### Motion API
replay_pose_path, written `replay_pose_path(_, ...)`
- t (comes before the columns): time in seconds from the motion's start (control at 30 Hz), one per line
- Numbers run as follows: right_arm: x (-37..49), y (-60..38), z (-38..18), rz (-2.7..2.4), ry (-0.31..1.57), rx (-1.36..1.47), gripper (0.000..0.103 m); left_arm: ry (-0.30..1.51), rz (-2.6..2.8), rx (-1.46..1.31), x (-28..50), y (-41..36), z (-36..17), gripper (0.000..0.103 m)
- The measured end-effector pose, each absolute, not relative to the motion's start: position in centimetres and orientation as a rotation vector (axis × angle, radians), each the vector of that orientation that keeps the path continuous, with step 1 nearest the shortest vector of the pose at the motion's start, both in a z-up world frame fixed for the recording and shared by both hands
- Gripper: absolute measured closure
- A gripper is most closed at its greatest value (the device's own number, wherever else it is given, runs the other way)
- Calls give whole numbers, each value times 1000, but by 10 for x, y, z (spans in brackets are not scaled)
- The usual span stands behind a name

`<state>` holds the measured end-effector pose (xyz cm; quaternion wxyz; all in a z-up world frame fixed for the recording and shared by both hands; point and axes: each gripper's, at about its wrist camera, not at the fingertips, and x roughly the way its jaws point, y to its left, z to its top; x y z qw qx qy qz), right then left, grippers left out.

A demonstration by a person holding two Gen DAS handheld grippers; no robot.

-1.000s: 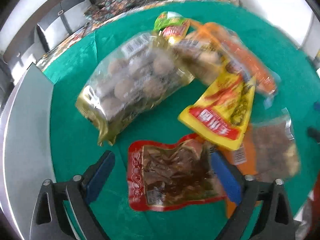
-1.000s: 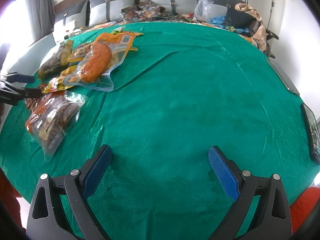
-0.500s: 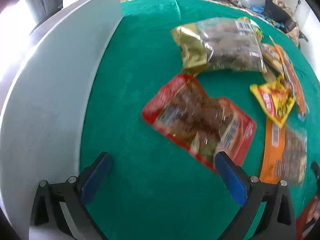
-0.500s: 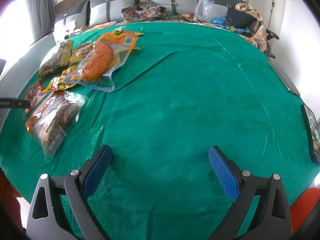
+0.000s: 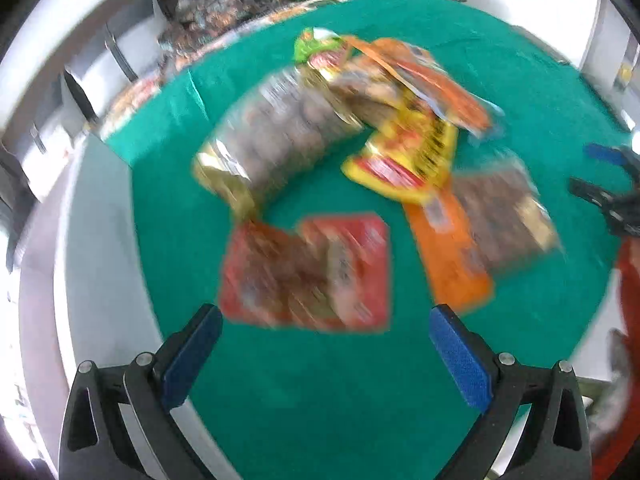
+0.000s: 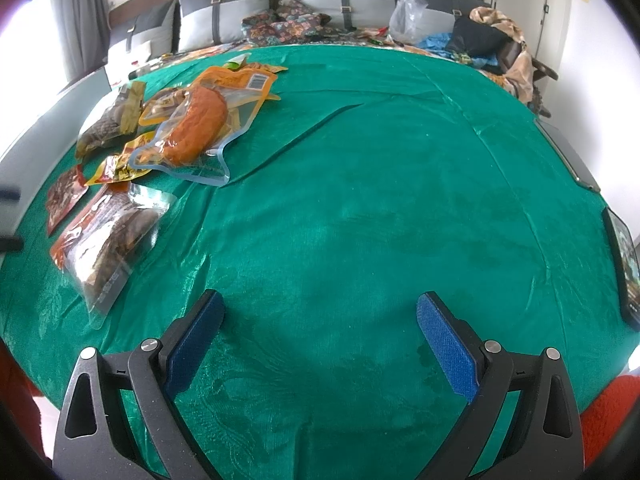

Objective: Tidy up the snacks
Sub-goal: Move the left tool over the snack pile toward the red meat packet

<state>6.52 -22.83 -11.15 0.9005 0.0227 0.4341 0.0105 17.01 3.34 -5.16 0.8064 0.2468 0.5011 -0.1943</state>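
Observation:
Several snack packs lie on the green cloth [image 6: 360, 200]. In the blurred left wrist view a red pack [image 5: 308, 272] lies just ahead of my open, empty left gripper [image 5: 324, 348]. Beyond it are a gold bag of round snacks [image 5: 276, 136], a yellow pack [image 5: 404, 156] and an orange pack [image 5: 452, 256]. In the right wrist view the pile sits at the left: an orange sausage pack [image 6: 200, 128], a clear pack of dark snacks [image 6: 108, 240] and the red pack [image 6: 62, 196]. My right gripper [image 6: 320, 340] is open and empty over bare cloth.
A white wall or board [image 5: 92, 240] borders the cloth's left edge. Grey cushions [image 6: 248, 12], a plastic bag [image 6: 408, 16] and clothes [image 6: 488, 40] lie at the back. Dark tablets [image 6: 624, 264] sit at the right edge. The right gripper shows in the left wrist view [image 5: 612, 184].
The left gripper has swung back to face the pile, with the red pack now straight ahead. The red pack lies on the cloth, turned from a second ago. The right gripper has not moved.

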Motion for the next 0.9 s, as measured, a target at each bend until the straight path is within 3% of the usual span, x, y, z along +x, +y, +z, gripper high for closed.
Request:
replay_pose_path(0.23, 66, -228, -112, 22, 899, 47, 4, 1174, -95, 108, 224, 46, -70, 1)
replay_pose_path(0.43, 65, -228, -112, 23, 900, 46, 4, 1202, 71, 24, 211, 59, -96, 0)
replay_pose_path(0.7, 67, -226, -112, 27, 903, 45, 4, 1256, 110, -12, 169, 102, -87, 1)
replay_pose_path(0.9, 67, -227, -112, 27, 902, 45, 4, 1246, 55, -219, 162, 128, -62, 2)
